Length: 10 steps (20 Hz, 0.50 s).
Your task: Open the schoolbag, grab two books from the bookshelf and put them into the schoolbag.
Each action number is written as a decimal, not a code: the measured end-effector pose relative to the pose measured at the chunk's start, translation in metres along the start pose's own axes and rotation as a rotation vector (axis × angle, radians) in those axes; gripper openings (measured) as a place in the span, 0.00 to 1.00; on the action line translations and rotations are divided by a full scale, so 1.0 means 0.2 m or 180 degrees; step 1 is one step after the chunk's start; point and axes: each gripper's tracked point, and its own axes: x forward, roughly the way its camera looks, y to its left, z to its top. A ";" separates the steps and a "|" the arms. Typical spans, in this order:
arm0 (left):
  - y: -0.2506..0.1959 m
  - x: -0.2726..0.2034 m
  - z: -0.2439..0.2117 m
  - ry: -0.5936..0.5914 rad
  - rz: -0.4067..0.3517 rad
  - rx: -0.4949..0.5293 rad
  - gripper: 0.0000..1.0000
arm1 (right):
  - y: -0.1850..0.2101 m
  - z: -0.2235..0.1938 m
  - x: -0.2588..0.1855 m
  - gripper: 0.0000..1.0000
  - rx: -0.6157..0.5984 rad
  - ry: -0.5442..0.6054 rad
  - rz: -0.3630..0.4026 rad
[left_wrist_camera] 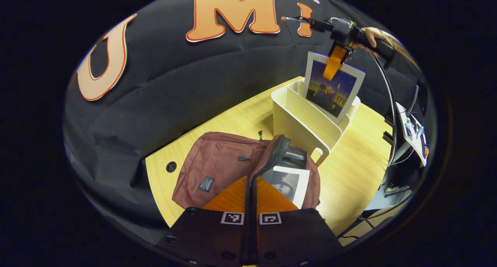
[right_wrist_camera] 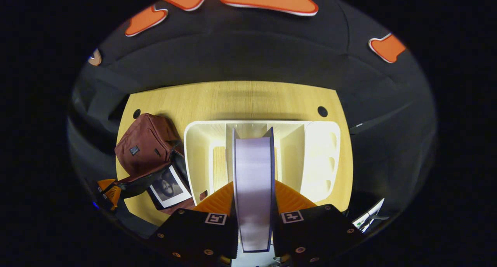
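A maroon schoolbag [left_wrist_camera: 217, 162] lies open on the wooden table [left_wrist_camera: 357, 170]. My left gripper [left_wrist_camera: 250, 185] is shut on the zipper edge of its flap [left_wrist_camera: 271, 154] and holds it up. Inside the bag lies a book with a grey portrait cover [left_wrist_camera: 289, 183]. Farther off, my right gripper [left_wrist_camera: 334, 65] is shut on the top edge of a second book [left_wrist_camera: 332, 90], which hangs upright just above the white bookshelf [left_wrist_camera: 299, 123]. In the right gripper view that book [right_wrist_camera: 254, 158] runs edge-on between the fingers of my right gripper [right_wrist_camera: 254, 189], over the shelf's middle slot [right_wrist_camera: 240, 131].
The bookshelf [right_wrist_camera: 318, 158] has several divided compartments and stands mid-table, right beside the schoolbag [right_wrist_camera: 145, 142]. Two cable holes [right_wrist_camera: 322, 111] sit near the table's far edge. A device with cables [left_wrist_camera: 411, 131] stands off the table's right side. A hand [left_wrist_camera: 374, 35] holds the right gripper.
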 end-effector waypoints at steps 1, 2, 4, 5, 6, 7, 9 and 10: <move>0.00 -0.01 0.00 -0.0001 -0.0004 0.0004 0.01 | -0.01 0.03 -0.09 0.36 0.0021 -0.0096 0.0010; 0.00 0.00 0.00 -0.0002 -0.0011 0.0006 0.01 | -0.02 0.05 -0.17 0.35 0.0056 -0.0193 0.0013; 0.00 0.00 0.00 0.0001 -0.0015 0.0002 0.01 | -0.06 0.06 -0.35 0.35 0.0123 -0.0387 0.0005; 0.00 0.00 0.00 0.0008 -0.0007 -0.0004 0.01 | -0.06 0.04 -0.42 0.35 0.0155 -0.0468 0.0014; 0.00 -0.01 0.00 0.0003 -0.0003 -0.0001 0.01 | -0.07 0.01 -0.50 0.35 0.0189 -0.0538 0.0046; 0.01 -0.01 0.01 -0.0001 0.0007 0.0008 0.01 | -0.05 -0.02 -0.58 0.35 0.0222 -0.0605 0.0101; 0.01 -0.01 0.01 -0.0020 0.0038 0.0008 0.01 | -0.02 -0.12 -0.70 0.35 0.0281 -0.0808 0.0221; 0.02 -0.01 0.02 -0.0037 0.0077 -0.0021 0.01 | 0.00 -0.17 -0.75 0.35 0.0329 -0.0930 0.0304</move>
